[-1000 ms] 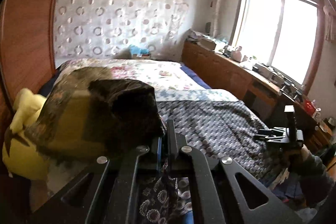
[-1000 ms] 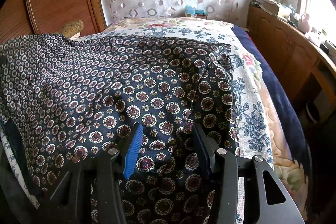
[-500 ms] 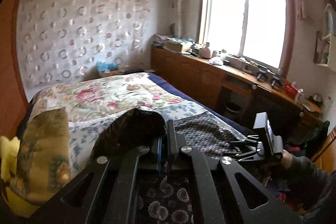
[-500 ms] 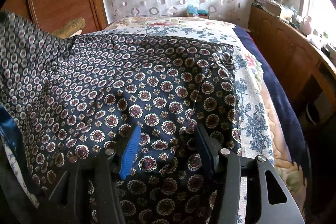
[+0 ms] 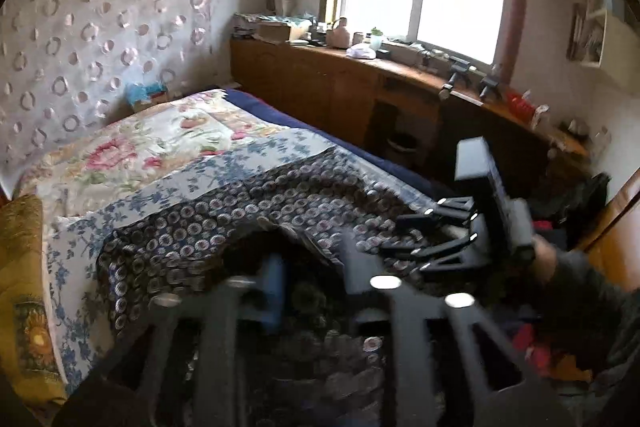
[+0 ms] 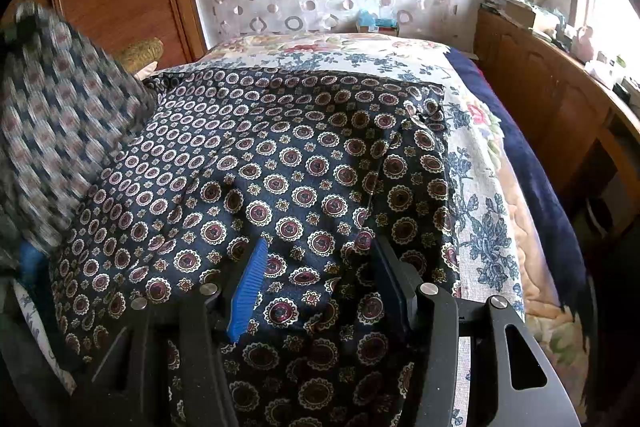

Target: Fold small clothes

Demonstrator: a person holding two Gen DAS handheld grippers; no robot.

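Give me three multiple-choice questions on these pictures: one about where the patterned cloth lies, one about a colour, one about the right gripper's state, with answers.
1. Where does the medallion-patterned cloth lie?
A. on a chair
B. on the floral bed cover
C. on a shelf

2. What colour is the ribbed pad on the right gripper?
A. blue
B. red
C. yellow

3. How do the right gripper's jaws stand?
A. shut on the cloth
B. shut on nothing
C. open

Answers:
1. B, the cloth spreads across the bed cover.
2. A, the pad shows blue.
3. C, the jaws stand apart above the cloth.
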